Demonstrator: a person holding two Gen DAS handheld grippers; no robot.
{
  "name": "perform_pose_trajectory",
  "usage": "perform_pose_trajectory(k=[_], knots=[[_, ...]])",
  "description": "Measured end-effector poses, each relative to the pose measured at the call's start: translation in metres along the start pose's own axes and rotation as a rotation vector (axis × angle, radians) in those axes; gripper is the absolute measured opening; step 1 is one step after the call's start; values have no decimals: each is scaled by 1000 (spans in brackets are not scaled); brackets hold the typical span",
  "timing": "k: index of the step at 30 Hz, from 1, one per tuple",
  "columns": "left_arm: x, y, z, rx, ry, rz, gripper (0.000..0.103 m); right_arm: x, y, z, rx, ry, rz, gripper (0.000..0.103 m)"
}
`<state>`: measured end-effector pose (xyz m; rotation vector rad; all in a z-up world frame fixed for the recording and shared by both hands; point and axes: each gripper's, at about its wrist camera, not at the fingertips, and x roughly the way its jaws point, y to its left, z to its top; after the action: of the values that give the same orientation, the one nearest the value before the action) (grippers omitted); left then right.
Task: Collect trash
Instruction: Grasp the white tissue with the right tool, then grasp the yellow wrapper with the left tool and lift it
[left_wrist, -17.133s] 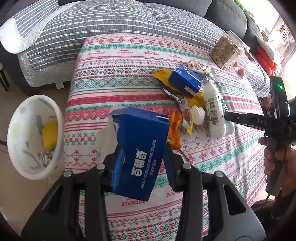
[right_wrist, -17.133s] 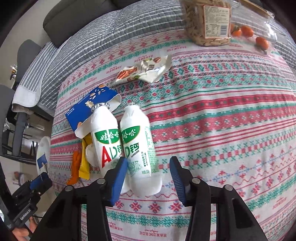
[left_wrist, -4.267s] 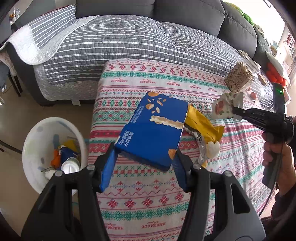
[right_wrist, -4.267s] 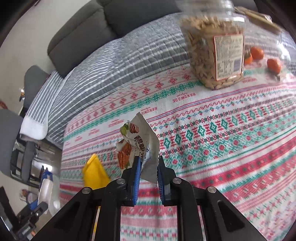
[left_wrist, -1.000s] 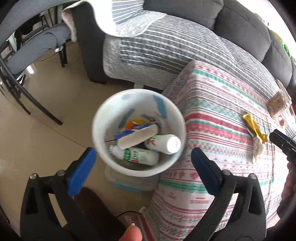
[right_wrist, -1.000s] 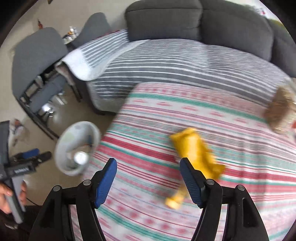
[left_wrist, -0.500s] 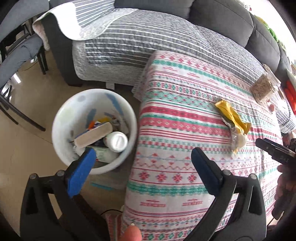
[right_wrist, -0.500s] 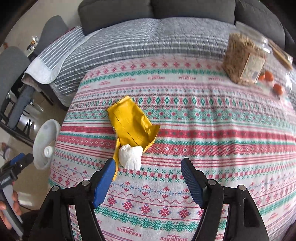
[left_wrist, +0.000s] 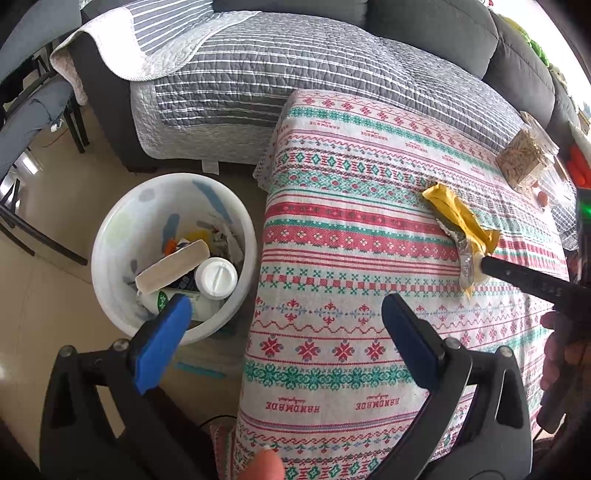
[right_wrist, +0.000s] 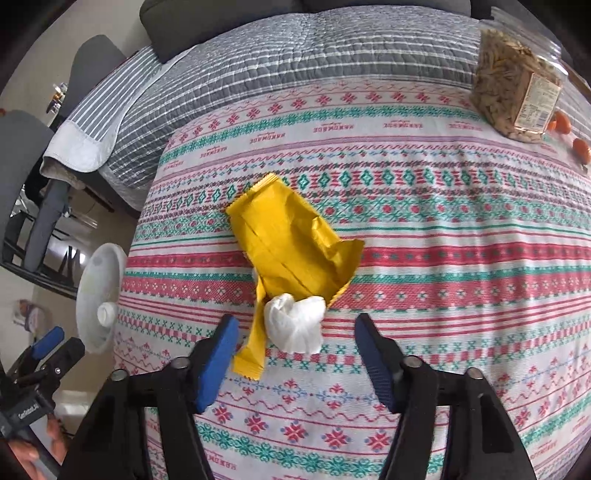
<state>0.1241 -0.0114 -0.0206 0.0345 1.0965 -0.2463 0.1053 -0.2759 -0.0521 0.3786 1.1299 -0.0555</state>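
Left wrist view: my left gripper (left_wrist: 282, 321) hangs wide open with nothing in it, 1 pad over the white bin (left_wrist: 110, 236) on the floor and the other over the worktop (left_wrist: 332, 206) edge, parked out of the way, I'd say. The bin sits just beside the worktop corner, so drops are short; it already holds bottles, a box and wrappers. The yellow wrapper (left_wrist: 456, 214) lies toward the far right of the cloth, and the right gripper's black finger touches, or nearly touches, its near end. Right wrist view: my right gripper (right_wrist: 293, 350) points steeply down at the white tissue wad (right_wrist: 295, 325), which lies against the wrapper's lower edge. The jaws have just been closing but stand about half open; the wad and the wrapper's loose yellow tail sit between the pads, no contact visible, so nothing held yet. Straddling both looks deliberate: 1 pinch may take tissue and wrapper together. Snack jar (right_wrist: 513, 85) and orange fruits (right_wrist: 561, 122) sit well apart at the far corner, not trash by my read. These 2 look like the last pieces.
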Motion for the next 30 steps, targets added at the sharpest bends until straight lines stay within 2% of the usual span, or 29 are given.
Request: perform_pose_trajectory(k=[3,5,8,17,26,30], knots=[[-1,-1,-1,10,-4,0,102,7,2,1,-4,16,2,45],[-1,-3,-1,16,-4,1,102,10,2,1,-11,26,11,28],[-2,-5,-1,19,-2,-8,102,11,4,2,-32,25,13,19],[9,-33,7,36,25,-56,102,-25,-17,-1,-17,-24,41,17],[28,-89,21,67,35,-114,102,-56,-75,-2,93,-63,12,17],[39,-110,28,46,24,-177,102,-70,-101,-1,128,-91,2,17]])
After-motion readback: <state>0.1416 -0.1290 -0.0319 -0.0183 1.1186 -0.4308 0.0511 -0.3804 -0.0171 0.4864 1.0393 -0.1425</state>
